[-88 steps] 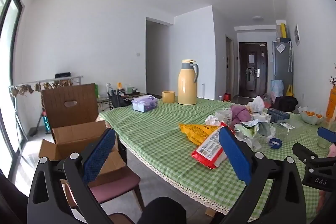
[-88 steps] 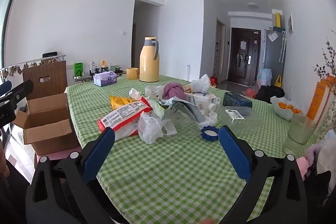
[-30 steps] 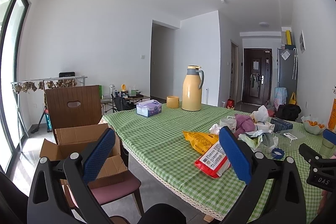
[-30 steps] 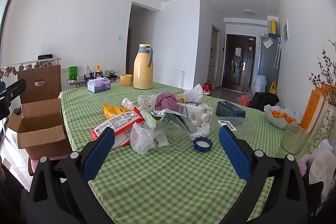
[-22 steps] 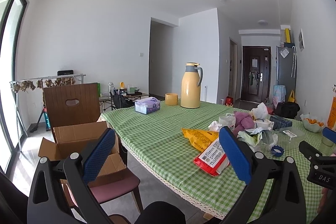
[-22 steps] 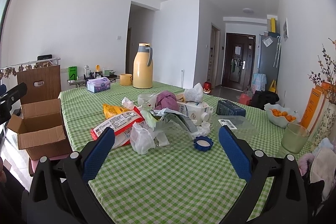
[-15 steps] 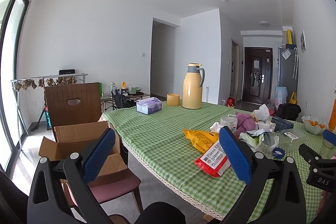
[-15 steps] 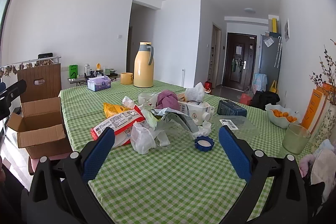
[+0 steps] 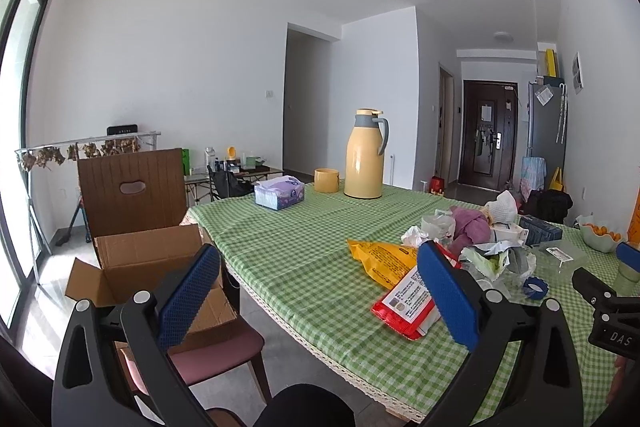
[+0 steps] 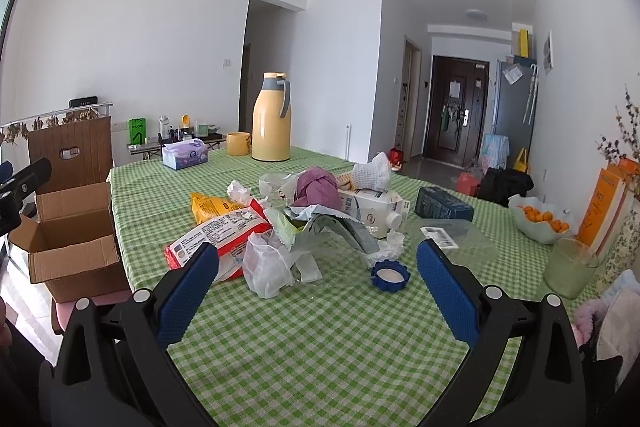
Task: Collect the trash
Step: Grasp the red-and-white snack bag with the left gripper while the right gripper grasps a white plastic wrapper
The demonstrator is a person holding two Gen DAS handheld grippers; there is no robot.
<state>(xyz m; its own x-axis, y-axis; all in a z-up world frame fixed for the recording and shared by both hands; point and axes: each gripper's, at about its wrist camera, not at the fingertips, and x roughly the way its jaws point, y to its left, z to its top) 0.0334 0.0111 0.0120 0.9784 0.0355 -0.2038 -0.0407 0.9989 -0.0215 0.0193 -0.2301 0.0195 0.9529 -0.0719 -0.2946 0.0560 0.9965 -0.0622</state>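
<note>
While both tools gape, a thermos (image 10: 271,117) stands behind the trash pile (image 10: 304,223).

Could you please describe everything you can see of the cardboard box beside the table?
The cardboard box is plain brown corrugated card, open at the top with its flaps splayed outward; nothing shows in the part of its inside that is visible. It sits upright on the pink seat of a wooden chair, just off the table edge, in front of the chair's brown slatted back. Neither gripper touches it.
</note>
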